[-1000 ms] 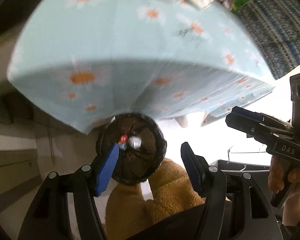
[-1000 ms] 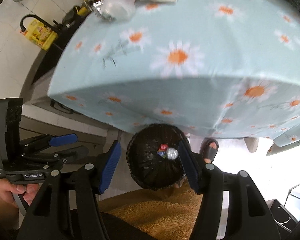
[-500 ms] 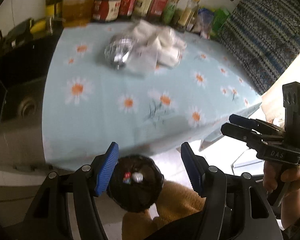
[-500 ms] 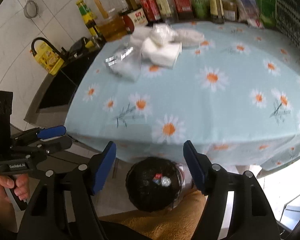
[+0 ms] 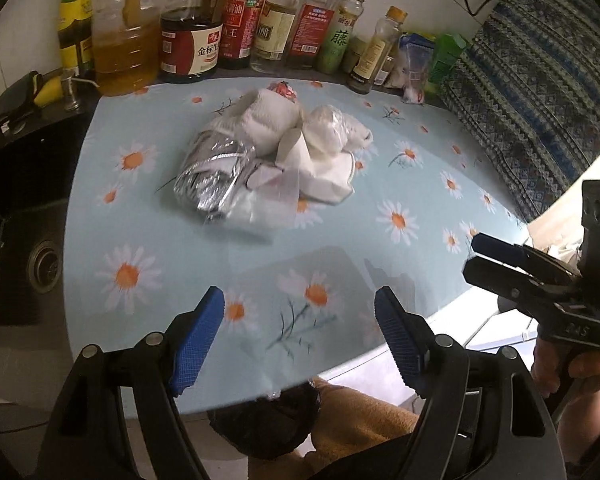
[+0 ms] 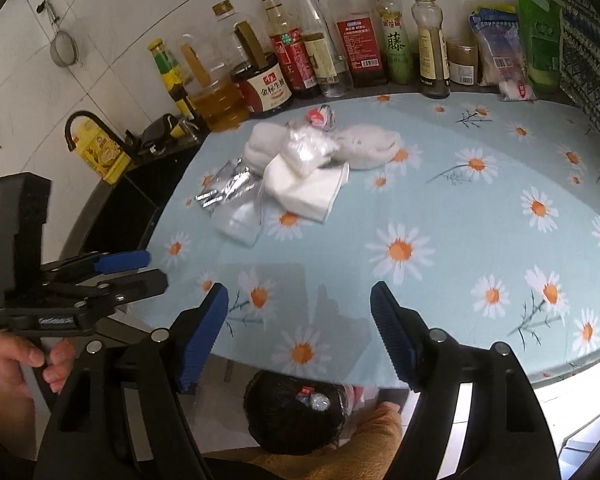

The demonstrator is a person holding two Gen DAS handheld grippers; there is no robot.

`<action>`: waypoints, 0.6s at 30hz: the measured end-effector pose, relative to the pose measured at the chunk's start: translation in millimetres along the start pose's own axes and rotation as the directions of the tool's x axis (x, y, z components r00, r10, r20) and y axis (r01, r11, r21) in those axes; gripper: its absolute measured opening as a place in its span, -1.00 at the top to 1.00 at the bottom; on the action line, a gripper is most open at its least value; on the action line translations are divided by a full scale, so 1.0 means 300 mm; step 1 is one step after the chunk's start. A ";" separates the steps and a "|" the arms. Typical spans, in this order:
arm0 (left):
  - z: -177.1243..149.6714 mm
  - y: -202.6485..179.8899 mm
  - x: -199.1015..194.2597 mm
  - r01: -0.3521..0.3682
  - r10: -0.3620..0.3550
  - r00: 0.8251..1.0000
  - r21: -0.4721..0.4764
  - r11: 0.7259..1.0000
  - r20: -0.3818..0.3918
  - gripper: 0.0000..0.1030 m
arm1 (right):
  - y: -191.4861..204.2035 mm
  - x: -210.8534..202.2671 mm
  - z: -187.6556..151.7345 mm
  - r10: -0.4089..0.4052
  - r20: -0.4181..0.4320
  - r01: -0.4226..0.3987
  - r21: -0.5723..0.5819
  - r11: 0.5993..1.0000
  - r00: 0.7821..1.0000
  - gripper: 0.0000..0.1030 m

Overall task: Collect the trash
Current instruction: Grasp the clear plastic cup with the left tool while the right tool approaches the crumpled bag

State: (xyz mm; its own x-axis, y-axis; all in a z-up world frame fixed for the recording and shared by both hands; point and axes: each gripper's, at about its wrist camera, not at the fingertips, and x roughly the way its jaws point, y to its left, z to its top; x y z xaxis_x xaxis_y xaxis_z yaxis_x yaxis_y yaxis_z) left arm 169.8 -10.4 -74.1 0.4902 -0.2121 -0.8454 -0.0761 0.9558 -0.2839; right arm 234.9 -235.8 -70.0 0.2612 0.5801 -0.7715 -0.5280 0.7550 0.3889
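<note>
A heap of trash lies mid-table on the daisy tablecloth point(image 5: 160, 248): a crumpled silver foil wrapper point(image 5: 214, 172), white tissues point(image 5: 268, 120), a clear plastic bag point(image 6: 306, 152) and a red-and-white wrapper point(image 6: 318, 116). A black-lined trash bin point(image 6: 296, 416) stands on the floor under the table's near edge, with small bits of trash inside. My left gripper point(image 5: 298, 336) is open and empty above the near edge. My right gripper point(image 6: 300, 332) is open and empty beside it; it also shows in the left wrist view point(image 5: 500, 260).
Sauce and oil bottles point(image 5: 196, 44) line the back edge by the tiled wall. A black sink point(image 5: 24, 220) lies left of the table. A patterned cloth point(image 5: 540, 60) hangs at the right. Snack packets point(image 6: 500, 52) stand at the back right.
Both grippers have risen from beside the bin under the table to above the tabletop. The view now takes in the trash heap and bottles; both grippers stay open and empty.
</note>
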 end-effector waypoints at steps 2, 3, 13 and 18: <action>0.034 0.005 0.031 -0.006 0.006 1.000 -0.008 1.000 -0.010 -0.46 | -0.017 0.009 0.024 0.017 -0.001 -0.017 0.006 1.000 1.000 -0.42; 0.053 0.013 0.051 -0.009 0.009 1.000 -0.018 1.000 -0.017 -0.46 | -0.027 0.016 0.036 0.024 -0.002 -0.024 0.007 1.000 1.000 -0.42; 0.173 0.056 0.187 -0.049 0.047 0.996 -0.031 0.998 -0.080 -0.46 | -0.112 0.082 0.101 0.065 -0.042 -0.064 0.030 0.997 0.997 -0.42; 0.202 0.060 0.244 -0.064 0.062 0.991 -0.013 0.998 -0.116 -0.46 | -0.145 0.106 0.122 0.067 -0.055 -0.065 0.038 0.997 0.996 -0.42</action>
State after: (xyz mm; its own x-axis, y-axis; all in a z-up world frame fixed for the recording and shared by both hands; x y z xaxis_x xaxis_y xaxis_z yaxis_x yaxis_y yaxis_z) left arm 256.9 3.6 -113.6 0.3806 -0.1747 -0.9081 -0.1180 0.9648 -0.2351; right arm 295.8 -239.1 -93.1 0.1804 0.6119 -0.7701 -0.5127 0.7267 0.4573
